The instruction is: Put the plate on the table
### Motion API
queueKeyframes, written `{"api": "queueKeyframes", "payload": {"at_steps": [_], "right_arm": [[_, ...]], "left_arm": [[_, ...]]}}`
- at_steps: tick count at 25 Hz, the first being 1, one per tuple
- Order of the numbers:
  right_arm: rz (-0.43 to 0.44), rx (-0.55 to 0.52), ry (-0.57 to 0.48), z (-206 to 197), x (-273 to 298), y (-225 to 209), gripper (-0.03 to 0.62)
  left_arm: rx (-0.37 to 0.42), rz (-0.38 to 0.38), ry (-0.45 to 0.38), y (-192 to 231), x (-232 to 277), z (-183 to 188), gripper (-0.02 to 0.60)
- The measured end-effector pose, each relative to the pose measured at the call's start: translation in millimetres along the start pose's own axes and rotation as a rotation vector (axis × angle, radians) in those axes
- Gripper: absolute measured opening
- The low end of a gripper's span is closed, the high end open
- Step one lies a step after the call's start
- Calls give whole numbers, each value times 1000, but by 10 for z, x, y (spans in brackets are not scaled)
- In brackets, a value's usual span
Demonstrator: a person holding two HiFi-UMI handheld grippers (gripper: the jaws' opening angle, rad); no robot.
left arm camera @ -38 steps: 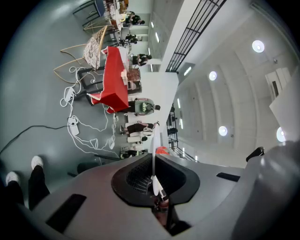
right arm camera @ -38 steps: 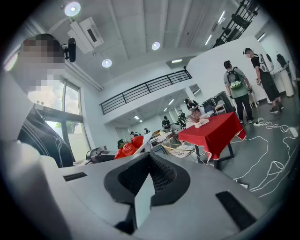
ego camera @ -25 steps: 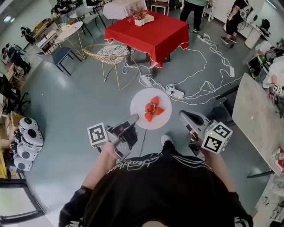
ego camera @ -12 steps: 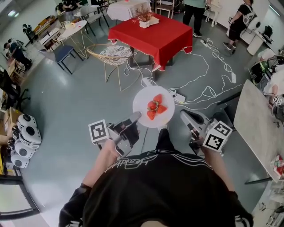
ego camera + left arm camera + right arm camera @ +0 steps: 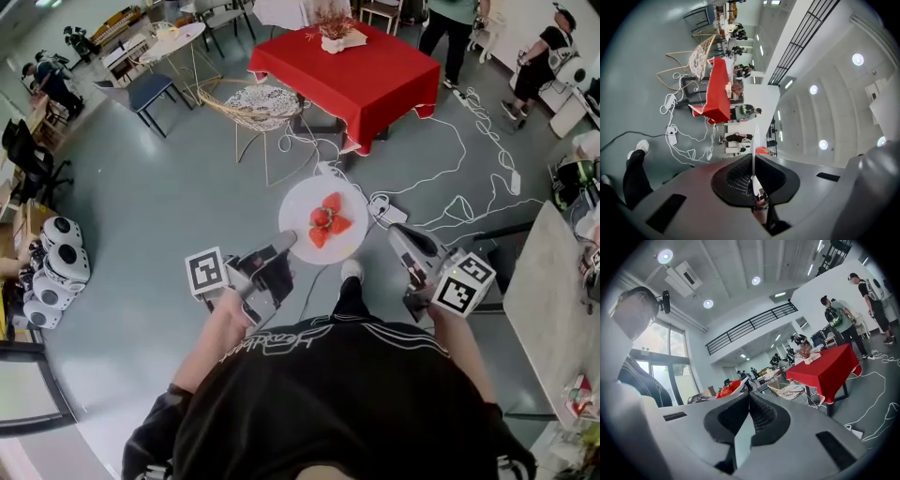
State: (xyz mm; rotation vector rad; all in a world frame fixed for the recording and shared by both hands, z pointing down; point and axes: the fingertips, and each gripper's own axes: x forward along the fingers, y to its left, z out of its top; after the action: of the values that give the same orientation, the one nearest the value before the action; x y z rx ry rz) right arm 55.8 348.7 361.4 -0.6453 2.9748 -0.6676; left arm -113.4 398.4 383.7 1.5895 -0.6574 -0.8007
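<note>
A white plate (image 5: 302, 204) with three strawberries (image 5: 325, 223) is carried level above the grey floor. My left gripper (image 5: 286, 241) is shut on the plate's near-left rim. In the left gripper view the plate (image 5: 755, 150) shows edge-on as a thin white line between the jaws of that gripper (image 5: 753, 180). My right gripper (image 5: 394, 231) is shut and empty, just right of the plate and apart from it. The right gripper view shows its closed jaws (image 5: 749, 397) with the strawberries (image 5: 727, 390) off to the left. A table with a red cloth (image 5: 361, 70) stands ahead.
A wire chair (image 5: 253, 108) stands left of the red table. White cables (image 5: 450, 202) and a power strip (image 5: 384, 211) lie on the floor ahead. A grey table (image 5: 553, 300) is at the right. People (image 5: 455, 19) stand behind the red table.
Both grippers and the plate have moved forward toward the red table, which now sits larger and further right in the head view. The left gripper's hold on the plate is unchanged.
</note>
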Motion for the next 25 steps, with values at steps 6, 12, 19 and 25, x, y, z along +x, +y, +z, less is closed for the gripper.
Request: {"api": "queueKeyframes", "payload": {"at_steps": [6, 12, 19, 25], "right_arm": [[-7, 50, 38, 250, 409, -919, 8], [-8, 95, 47, 832, 812, -2134, 8], [0, 105, 14, 1415, 990, -3045, 8], [3, 132, 7, 1472, 1055, -3328, 8]], "left_arm": [[-37, 52, -20, 291, 722, 479, 18], [-61, 99, -41, 562, 1845, 1114, 18], [-1, 112, -23, 555, 2802, 1552, 18], [2, 119, -60, 565, 3105, 1763, 18]]}}
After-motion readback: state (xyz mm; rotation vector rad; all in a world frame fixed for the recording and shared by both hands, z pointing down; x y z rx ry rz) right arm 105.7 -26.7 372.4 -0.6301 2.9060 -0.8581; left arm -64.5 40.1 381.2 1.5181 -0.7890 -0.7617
